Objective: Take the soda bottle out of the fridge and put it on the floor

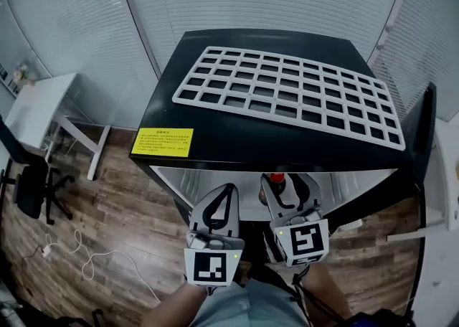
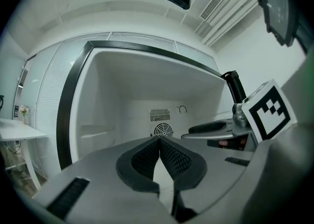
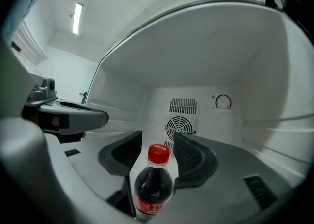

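Right gripper view showed the clear plastic soda bottle with red cap and dark contents standing upright between the jaws of the right gripper. The jaws were clamped on its body, with the cap rising between their tips. The grip sat low on the bottle, in my judgement to keep it vertical while carried.

Behind it lay the white interior of the black compact fridge, with the round fan grille on the back wall well apart from the bottle. Head view placed the bottle at the front edge of the fridge opening, towards its right corner, so the bottle appeared to be at the mouth of the cabinet. The hinged black door stood wide open at the right.

Jaws of the left gripper were pressed together on nothing. It hung just beside the right one at the front edge, evidently held clear as a spare.

A white wire rack lay across the fridge top, and a yellow label sat at its front left corner.

The wood-plank floor carried no bottle. Lowering and release were outstanding.
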Tool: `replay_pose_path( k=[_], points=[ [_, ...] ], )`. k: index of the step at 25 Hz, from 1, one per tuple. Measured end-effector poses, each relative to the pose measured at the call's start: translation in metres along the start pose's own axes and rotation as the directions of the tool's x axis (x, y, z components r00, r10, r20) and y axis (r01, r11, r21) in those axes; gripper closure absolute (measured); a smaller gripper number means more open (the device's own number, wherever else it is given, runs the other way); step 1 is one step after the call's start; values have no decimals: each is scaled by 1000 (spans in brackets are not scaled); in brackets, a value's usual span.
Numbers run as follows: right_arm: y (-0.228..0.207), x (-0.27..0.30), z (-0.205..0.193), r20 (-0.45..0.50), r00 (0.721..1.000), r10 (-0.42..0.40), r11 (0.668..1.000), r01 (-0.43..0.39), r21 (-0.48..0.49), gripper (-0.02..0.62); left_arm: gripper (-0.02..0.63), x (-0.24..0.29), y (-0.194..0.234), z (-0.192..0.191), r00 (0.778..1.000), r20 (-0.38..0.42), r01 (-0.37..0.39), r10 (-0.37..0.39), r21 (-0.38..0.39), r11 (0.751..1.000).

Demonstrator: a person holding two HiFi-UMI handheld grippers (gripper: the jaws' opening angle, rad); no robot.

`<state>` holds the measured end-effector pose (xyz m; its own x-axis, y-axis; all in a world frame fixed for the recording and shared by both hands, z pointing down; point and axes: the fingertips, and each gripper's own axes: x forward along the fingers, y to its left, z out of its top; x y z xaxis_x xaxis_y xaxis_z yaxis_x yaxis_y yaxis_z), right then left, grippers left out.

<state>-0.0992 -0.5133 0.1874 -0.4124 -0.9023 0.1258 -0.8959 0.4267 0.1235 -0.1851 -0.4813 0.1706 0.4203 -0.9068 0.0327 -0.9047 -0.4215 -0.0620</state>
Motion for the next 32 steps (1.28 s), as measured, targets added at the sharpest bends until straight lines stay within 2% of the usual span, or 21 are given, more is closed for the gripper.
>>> replay_pose_path(
  k=[6, 12, 26, 32],
  points=[
    [1, 22, -17, -34, 998, 52, 999, -52, -4, 377, 589, 12, 8, -15, 998, -41, -38, 37, -15, 999],
    [6, 37, -26, -81, 993, 86, 996, -85, 11, 390, 589, 21, 14, -22, 997, -47, -57, 56, -17, 998],
    [10, 44, -30, -113, 987, 111, 991, -118, -61, 461, 589, 23, 18, -26, 996, -64, -66, 65, -2, 998],
    [4, 36, -24, -88, 992, 87, 996, -90, -26, 482, 589, 17, 18, -19, 996, -41, -78, 77, -20, 997]
  ],
)
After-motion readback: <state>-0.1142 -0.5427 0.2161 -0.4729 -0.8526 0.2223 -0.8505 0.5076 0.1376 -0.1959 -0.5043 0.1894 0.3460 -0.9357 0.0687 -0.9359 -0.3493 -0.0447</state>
